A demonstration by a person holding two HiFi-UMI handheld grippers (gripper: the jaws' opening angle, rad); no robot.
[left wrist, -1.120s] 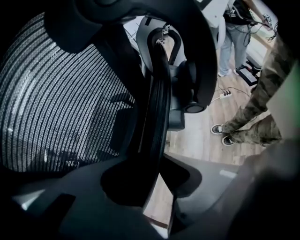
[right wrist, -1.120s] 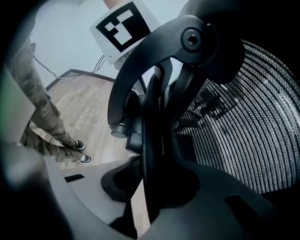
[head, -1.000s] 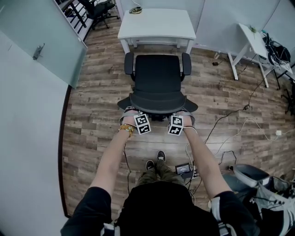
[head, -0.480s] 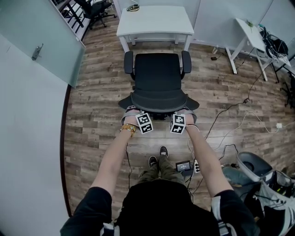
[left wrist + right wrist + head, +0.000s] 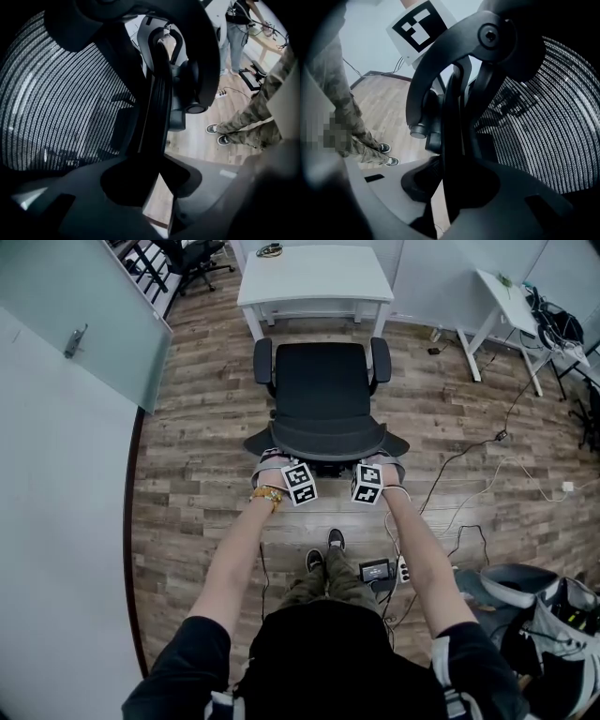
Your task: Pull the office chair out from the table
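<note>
On wood floor [image 5: 187,474] | office chair [image 5: 323,390] nr table [image 5: 314,277] | L gripper [image 5: 158,185] + R gripper [image 5: 451,187] clamp it

Your wood floor [image 5: 197,456] carries the office chair [image 5: 322,390], standing just in front of the white bench [image 5: 317,282]. At your right, loose cables [image 5: 469,460] trail across the boards, and a power strip [image 5: 403,570] lies near your shoes [image 5: 323,554].
</note>
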